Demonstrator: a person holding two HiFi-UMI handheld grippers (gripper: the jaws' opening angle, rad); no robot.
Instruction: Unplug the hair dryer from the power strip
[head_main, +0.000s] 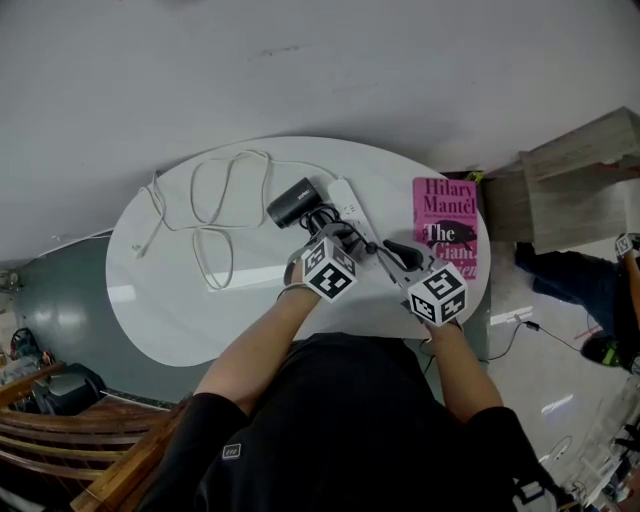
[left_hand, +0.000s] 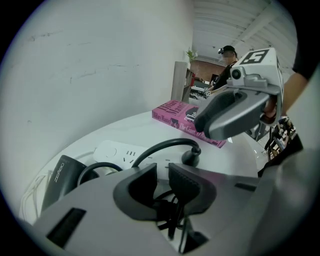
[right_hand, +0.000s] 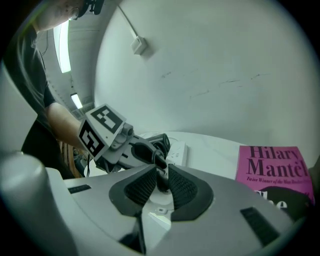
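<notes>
Your left gripper (left_hand: 162, 172), beside the white plastic power strip (left_hand: 117, 151), pinches the black hair dryer's (head_main: 293, 204) floppy black cord (left_hand: 160, 147). Your right gripper (right_hand: 160, 175) hovers above the strip, jaws nearly together, seemingly empty. The dryer lies just beside the strip. Grip the stiff round black plug (left_hand: 191, 157), seated in the strip.

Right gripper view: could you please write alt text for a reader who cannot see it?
The right gripper has its jaws closed on a black cord above a white table. Beyond are the left gripper, a white power strip and a pink book.
</notes>
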